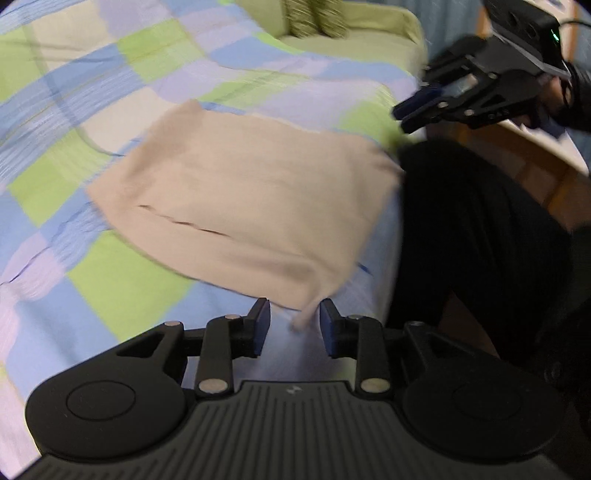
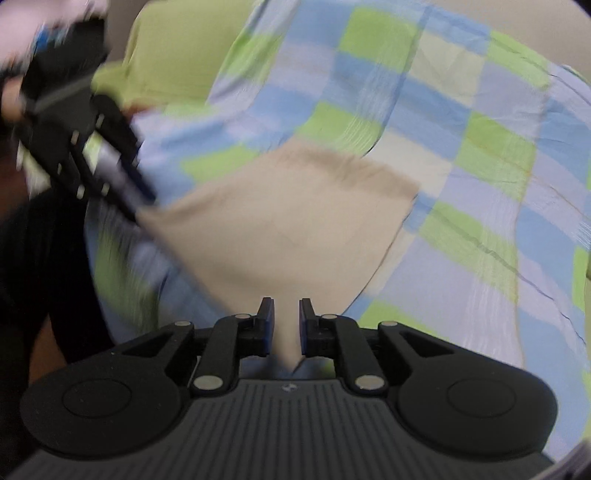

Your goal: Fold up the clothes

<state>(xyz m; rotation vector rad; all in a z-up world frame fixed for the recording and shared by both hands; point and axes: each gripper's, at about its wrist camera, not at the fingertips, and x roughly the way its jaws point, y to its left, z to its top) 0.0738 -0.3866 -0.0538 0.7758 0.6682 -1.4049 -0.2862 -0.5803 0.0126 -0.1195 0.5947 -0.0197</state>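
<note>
A beige folded cloth (image 1: 243, 199) lies on a checked blue, green and lilac bedspread (image 1: 110, 273). In the left wrist view my left gripper (image 1: 294, 325) is open, with a corner of the cloth hanging loose between its fingers. My right gripper (image 1: 410, 114) shows at the upper right beyond the cloth's far corner. In the right wrist view the cloth (image 2: 288, 218) spreads ahead and one corner runs down between my right gripper's (image 2: 286, 325) open fingers, not pinched. My left gripper (image 2: 140, 206) is blurred at the cloth's left corner.
Green pillows (image 1: 317, 18) and a pale green headboard cushion (image 1: 369, 40) lie at the bed's far end. The person's dark-clothed legs (image 1: 472, 236) stand at the bed's right edge. A wooden table (image 1: 535, 147) is behind them.
</note>
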